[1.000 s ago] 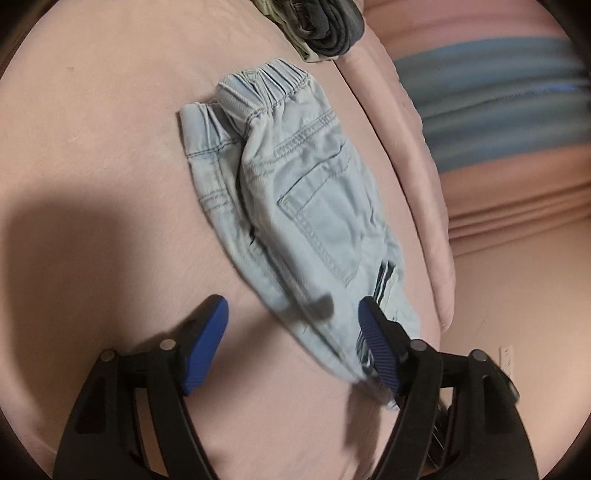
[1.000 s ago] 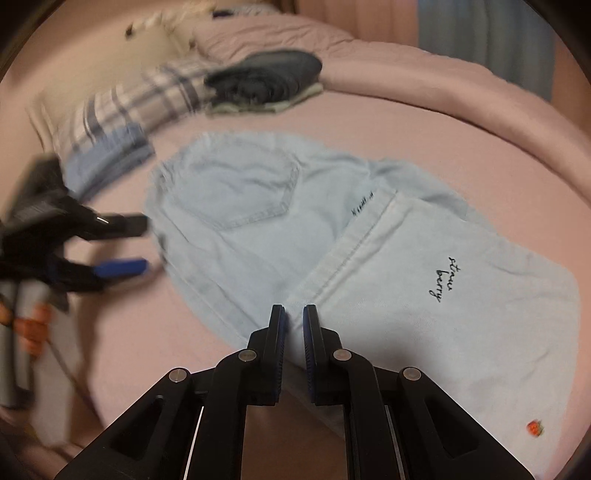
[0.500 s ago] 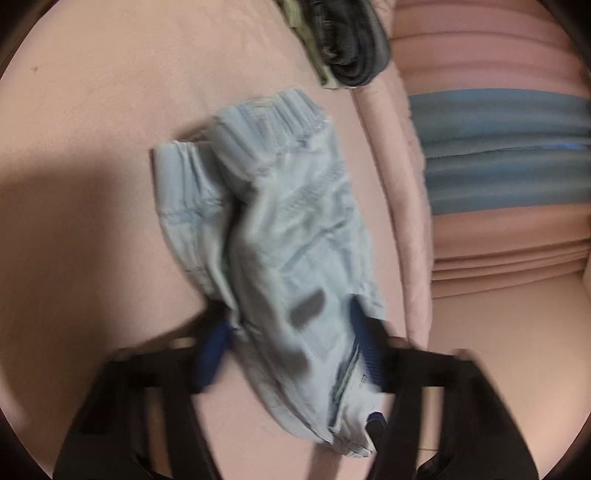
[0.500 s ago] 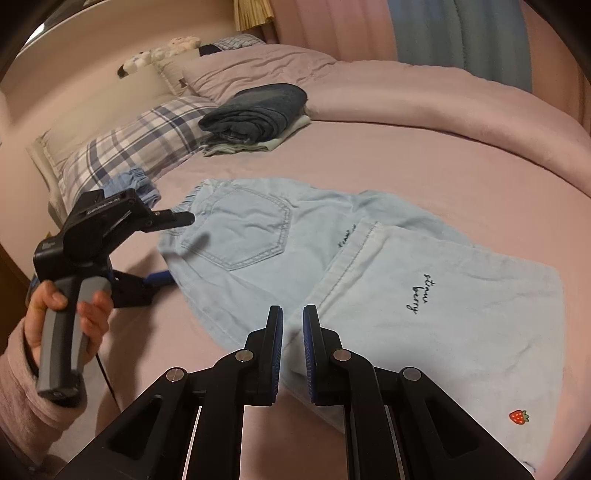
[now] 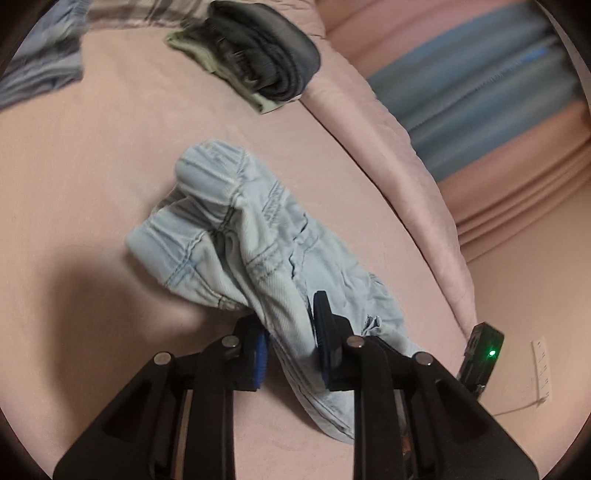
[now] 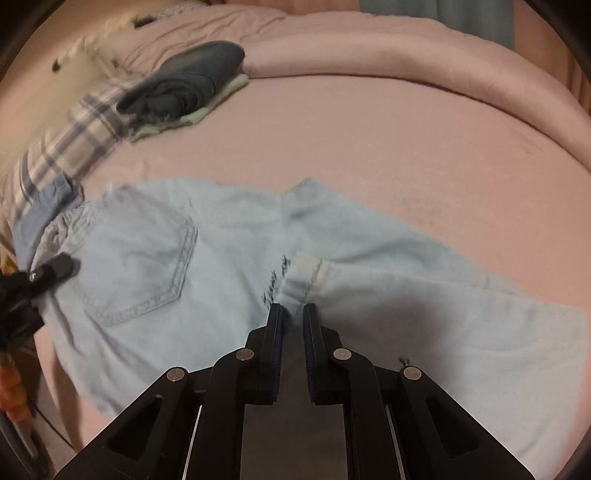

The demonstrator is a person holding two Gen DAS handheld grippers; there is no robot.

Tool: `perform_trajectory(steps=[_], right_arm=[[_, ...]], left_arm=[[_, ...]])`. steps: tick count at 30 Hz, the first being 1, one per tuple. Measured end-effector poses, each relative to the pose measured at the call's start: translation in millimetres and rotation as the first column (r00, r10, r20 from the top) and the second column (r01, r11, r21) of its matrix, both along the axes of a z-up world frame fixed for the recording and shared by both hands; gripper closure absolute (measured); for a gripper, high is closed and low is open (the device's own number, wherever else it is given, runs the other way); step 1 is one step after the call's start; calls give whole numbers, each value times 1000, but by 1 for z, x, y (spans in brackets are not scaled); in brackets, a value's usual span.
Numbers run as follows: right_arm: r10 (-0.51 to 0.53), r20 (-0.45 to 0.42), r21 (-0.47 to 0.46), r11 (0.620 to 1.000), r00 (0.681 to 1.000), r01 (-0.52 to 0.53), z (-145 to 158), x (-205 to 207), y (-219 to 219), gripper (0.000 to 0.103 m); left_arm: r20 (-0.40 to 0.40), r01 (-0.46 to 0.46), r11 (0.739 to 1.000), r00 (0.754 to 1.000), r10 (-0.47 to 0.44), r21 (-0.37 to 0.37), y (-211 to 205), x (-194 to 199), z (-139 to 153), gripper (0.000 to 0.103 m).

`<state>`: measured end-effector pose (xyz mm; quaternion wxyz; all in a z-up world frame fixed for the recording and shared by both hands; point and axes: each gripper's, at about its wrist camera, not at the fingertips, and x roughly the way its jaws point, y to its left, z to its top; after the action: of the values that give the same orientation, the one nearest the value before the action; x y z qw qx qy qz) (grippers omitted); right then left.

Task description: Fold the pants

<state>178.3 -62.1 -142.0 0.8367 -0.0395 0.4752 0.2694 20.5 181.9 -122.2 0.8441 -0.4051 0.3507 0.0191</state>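
Left wrist view: left gripper [image 5: 291, 341] jaws were closing on bunched waist end of pants [image 5: 258, 251], denim between pads. Right gripper [image 6: 291, 314] was clamped on hem ahead of its tips. Risk: thin pinch could slip under pull, spoiling fold on bed [image 6: 369, 140].

Left wrist view: pants [image 5: 258, 266] bunched btwn left gripper [image 5: 291, 350] fingers [image 5: 325, 332]; lower legs hidden behind it. Plaid pillow [image 5: 147, 9] cut off at top edge. Right wrist view: pillow, folded clothes [image 6: 184, 88] motion-blurred; hem lettering [image 6: 275, 280] unreadable; pant leg cut off at right edge.
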Motion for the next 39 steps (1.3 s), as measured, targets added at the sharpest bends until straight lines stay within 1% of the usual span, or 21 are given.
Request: perform_trajectory(steps=[2, 5, 6, 8, 10, 11, 12, 13, 15, 16, 18, 20, 25, 30, 35, 37, 39], right_arm=[[-3, -9, 11, 1000, 1000, 3, 6, -5, -5, 93], [26, 25, 23, 999, 999, -27, 18, -31, -15, 93], [39, 27, 41, 998, 999, -40, 21, -43, -20, 93], [86, 0, 76, 993, 996, -86, 21, -64, -23, 93], [153, 5, 43, 987, 988, -153, 13, -85, -16, 93], [180, 18, 11, 984, 984, -180, 7, -93, -10, 93], [187, 35, -10, 982, 982, -187, 4, -95, -8, 93], [181, 39, -4, 983, 983, -181, 1, -93, -7, 93], [140, -6, 64, 988, 990, -140, 4, -86, -14, 93], [133, -14, 95, 987, 991, -131, 7, -85, -17, 93], [122, -1, 139, 983, 992, -121, 15, -86, -28, 93], [105, 12, 157, 982, 994, -106, 21, -89, -38, 93], [33, 11, 215, 976, 999, -35, 27, -93, -63, 93], [-25, 4, 260, 965, 1000, 24, 29, -90, -79, 92], [-76, -20, 300, 951, 997, 78, 26, -89, -89, 92], [-94, -28, 302, 948, 995, 98, 26, -89, -93, 89], [-116, -37, 311, 943, 993, 122, 25, -89, -97, 73]], left_arm=[[-5, 6, 1000, 1000, -6, -2, 2, 1, 0, 82], [-9, 9, 1000, 1000, -9, -1, 3, 2, -3, 82], [-10, 8, 1000, 1000, -8, 1, 2, 3, -4, 82], [-7, 11, 1000, 1000, -11, 10, 1, 4, 0, 82], [-8, 26, 999, 1000, -26, 30, -4, 7, 4, 82], [-10, 34, 998, 999, -34, 51, -9, 8, 8, 82], [-10, 37, 997, 999, -36, 68, -12, 10, 10, 82], [-4, 44, 994, 999, -44, 97, -17, 10, 16, 82], [9, 56, 992, 998, -57, 112, -21, 11, 23, 82], [18, 64, 990, 998, -67, 126, -24, 11, 28, 82], [33, 83, 981, 995, -90, 173, -33, 13, 39, 82], [50, 100, 971, 992, -113, 219, -45, 14, 49, 82], [66, 144, 947, 983, -170, 285, -72, 22, 63, 82], [76, 203, 914, 967, -244, 351, -99, 28, 75, 82], [74, 258, 886, 948, -309, 385, -123, 33, 79, 82], [67, 286, 874, 939, -337, 392, -132, 36, 78, 82], [60, 308, 864, 931, -360, 398, -141, 37, 76, 82]])
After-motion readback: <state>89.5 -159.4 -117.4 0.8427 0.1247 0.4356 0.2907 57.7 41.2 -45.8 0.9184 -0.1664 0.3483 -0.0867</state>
